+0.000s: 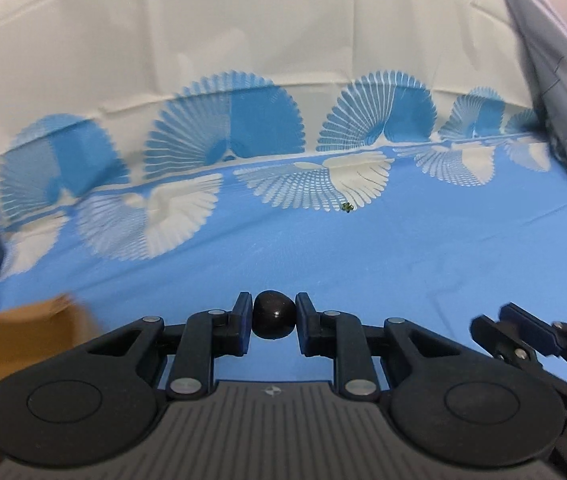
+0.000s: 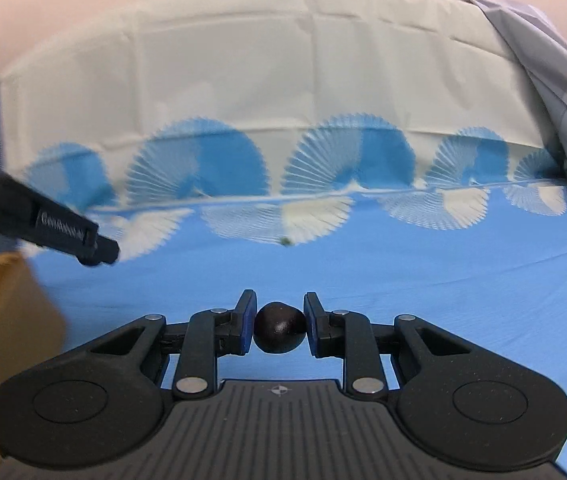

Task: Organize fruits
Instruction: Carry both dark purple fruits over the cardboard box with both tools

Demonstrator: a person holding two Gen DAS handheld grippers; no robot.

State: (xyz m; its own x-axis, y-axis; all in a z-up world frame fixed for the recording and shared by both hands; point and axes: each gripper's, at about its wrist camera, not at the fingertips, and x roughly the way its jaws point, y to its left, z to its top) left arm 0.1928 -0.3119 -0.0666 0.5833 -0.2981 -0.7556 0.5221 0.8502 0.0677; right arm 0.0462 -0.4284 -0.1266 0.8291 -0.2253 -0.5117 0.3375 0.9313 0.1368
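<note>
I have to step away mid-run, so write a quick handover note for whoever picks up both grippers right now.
Left gripper: shut on a small dark round fruit, held above the blue tablecloth.
Right gripper: shut on a second dark fruit, also above the cloth.
Cardboard box: at the left edge, beside the left gripper; its inside is not visible.
A tiny green scrap lies farther back on the cloth.
Done: both fruits picked up.
Left: set each fruit down, probably in the box.

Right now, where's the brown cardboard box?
The brown cardboard box sits at the lower left edge of both wrist views, on the blue patterned tablecloth.
</note>
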